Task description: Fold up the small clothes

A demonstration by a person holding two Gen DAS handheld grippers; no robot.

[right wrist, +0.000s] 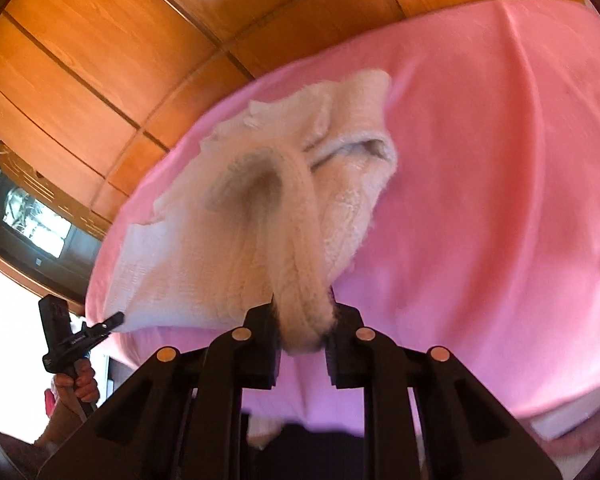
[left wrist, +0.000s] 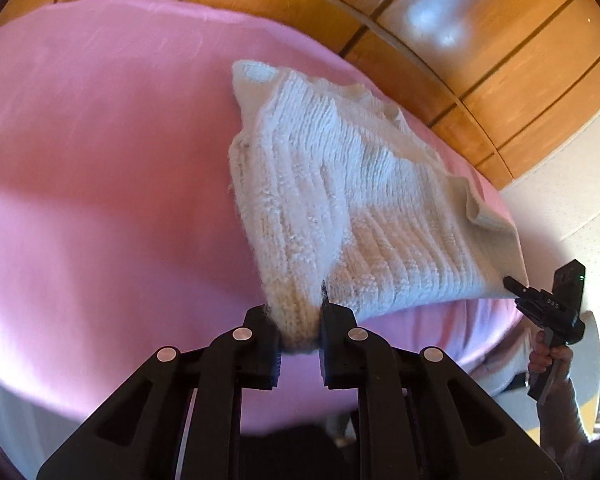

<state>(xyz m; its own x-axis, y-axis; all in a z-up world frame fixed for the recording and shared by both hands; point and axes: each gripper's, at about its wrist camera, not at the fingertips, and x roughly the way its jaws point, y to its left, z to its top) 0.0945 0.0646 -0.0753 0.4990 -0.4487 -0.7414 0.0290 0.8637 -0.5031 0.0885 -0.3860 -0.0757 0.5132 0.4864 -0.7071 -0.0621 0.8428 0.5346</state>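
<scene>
A cream ribbed knit garment (left wrist: 332,184) lies partly on a pink cloth-covered surface (left wrist: 100,152), its near edge lifted. My left gripper (left wrist: 299,316) is shut on one near corner of the garment. My right gripper (right wrist: 302,320) is shut on the other near corner, which hangs as a rolled strip of the garment (right wrist: 268,208). The right gripper also shows in the left wrist view (left wrist: 514,282) at the garment's right edge. The left gripper also shows in the right wrist view (right wrist: 116,318) at the garment's left edge.
Wooden panelled floor (left wrist: 480,40) lies beyond the pink surface (right wrist: 500,160). A dark cabinet with a glass front (right wrist: 32,220) stands at the far left. A pale wall or rug (left wrist: 572,184) is at the right.
</scene>
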